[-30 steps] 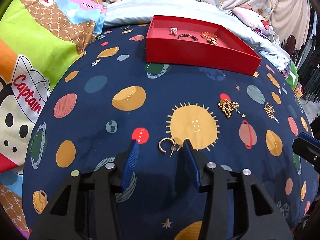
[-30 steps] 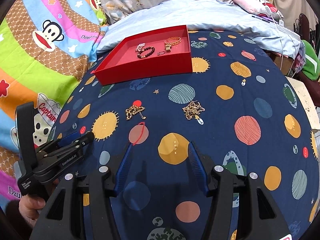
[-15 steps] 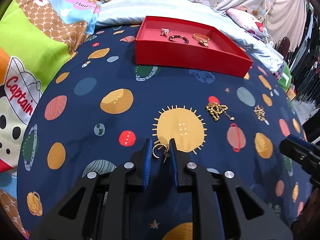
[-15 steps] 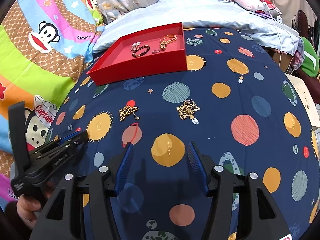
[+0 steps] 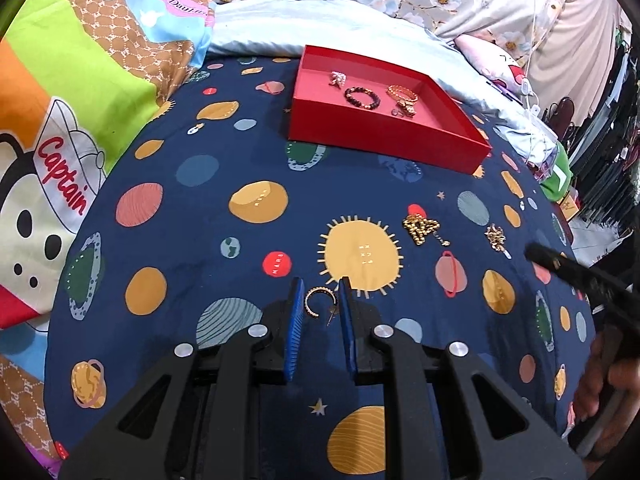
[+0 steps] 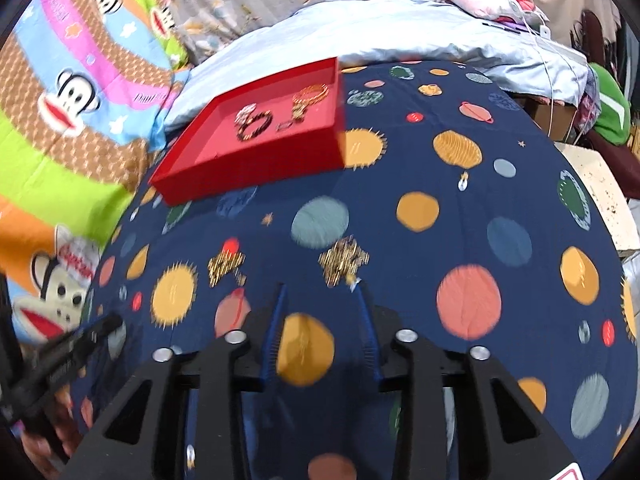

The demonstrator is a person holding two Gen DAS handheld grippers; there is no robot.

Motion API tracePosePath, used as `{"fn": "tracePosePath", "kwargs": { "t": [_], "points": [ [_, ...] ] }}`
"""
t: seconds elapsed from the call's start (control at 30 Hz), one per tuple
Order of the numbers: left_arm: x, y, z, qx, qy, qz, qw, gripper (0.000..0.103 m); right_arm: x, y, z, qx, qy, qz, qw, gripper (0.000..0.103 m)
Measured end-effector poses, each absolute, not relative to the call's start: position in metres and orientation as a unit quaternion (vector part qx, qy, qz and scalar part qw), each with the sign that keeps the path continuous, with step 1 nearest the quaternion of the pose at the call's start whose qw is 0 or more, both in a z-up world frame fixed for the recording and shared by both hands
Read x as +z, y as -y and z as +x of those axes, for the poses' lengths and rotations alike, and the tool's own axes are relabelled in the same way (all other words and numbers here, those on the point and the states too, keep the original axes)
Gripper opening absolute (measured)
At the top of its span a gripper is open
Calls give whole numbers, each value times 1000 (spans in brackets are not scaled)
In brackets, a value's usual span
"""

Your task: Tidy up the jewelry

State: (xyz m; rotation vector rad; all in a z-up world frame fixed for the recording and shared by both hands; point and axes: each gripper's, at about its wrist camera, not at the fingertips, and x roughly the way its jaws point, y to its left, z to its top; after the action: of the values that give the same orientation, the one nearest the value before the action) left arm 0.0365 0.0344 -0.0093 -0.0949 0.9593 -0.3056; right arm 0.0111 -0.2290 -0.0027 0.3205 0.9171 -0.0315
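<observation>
My left gripper is shut on a gold hoop earring, just above the planet-print bedspread. Farther back stands a red tray holding a dark beaded bracelet, a gold bracelet and a small silvery piece. Two gold chain piles lie on the spread. In the blurred right wrist view my right gripper is closing. Nothing sits between its pads, and the right-hand pile lies just beyond its tips. The right gripper's black finger enters the left wrist view from the right.
A monkey-print quilt rises on the left and a pale blue blanket lies behind the tray. The bed drops off on the right beside a white box and green cloth. A hand holds the right gripper.
The left jaws closed from wide apart onto the hoop earring. The right gripper slid forward toward the right-hand chain pile and its jaws narrowed.
</observation>
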Motion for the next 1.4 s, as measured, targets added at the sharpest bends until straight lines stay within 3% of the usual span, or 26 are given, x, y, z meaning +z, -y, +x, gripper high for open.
{"fn": "tracePosePath", "kwargs": {
  "t": [0.33,1.1,1.4],
  "points": [
    [-8,-27,40,-153,-459,-40,874,17,-25,232,48,-30,-463,144,874,9],
    [-7,-14,48,-163,-462,-39,871,17,-30,223,35,1,-474,134,870,5],
    [-10,-6,50,-170,-465,-36,868,17,-29,239,55,-24,-464,155,872,10]
  ]
}}
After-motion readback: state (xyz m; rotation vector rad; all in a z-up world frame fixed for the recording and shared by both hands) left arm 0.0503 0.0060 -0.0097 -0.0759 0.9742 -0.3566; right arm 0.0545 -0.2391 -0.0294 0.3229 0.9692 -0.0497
